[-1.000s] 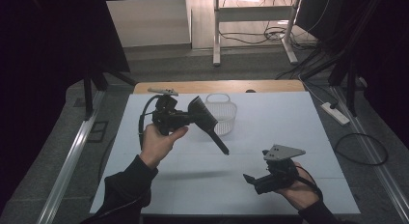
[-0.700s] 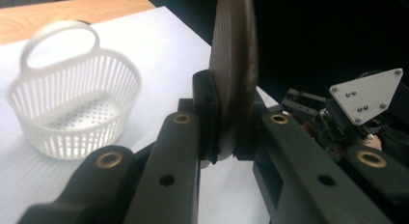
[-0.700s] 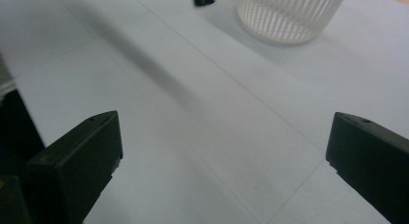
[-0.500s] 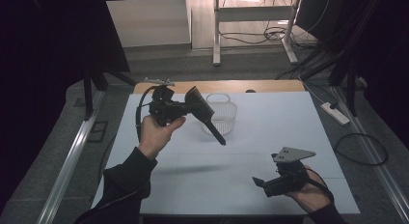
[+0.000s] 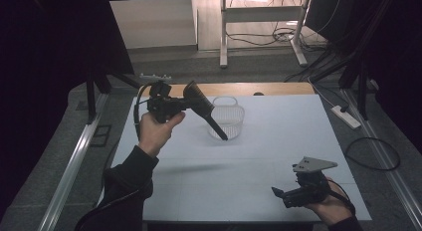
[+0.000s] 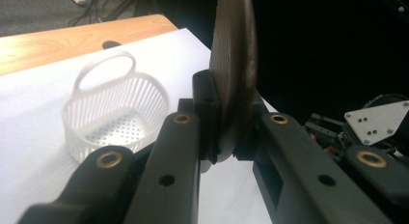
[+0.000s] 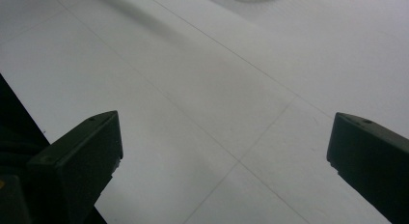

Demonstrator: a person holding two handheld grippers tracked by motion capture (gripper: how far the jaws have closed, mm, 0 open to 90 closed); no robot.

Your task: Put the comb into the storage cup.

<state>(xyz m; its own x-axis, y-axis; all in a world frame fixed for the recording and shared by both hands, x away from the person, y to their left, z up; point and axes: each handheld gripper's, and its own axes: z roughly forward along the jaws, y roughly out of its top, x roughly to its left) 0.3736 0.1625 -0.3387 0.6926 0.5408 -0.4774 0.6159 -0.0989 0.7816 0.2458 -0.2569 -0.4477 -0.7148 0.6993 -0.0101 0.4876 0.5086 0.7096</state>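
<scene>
- Currently, left gripper (image 5: 191,102) is raised above the far-left part of the white table (image 5: 278,141), jaws clamped on the head of a dark brush (image 6: 234,64); its handle slants down toward the white basket (image 5: 228,117).
- Basket stands upright, empty, just beyond the handle tip.
- Right gripper (image 5: 278,193) rests low at the near edge, jaws spread wide, holding nothing.
- Judgement: lower the brush handle-first inside the rim, release only once it is centred, since the light basket could tip.

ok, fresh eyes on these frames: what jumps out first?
The left gripper, held up over the table's far left, shut on a dark brush whose handle slants down toward the white basket. The right gripper rests low at the near right, jaws wide open with nothing between them.
</scene>
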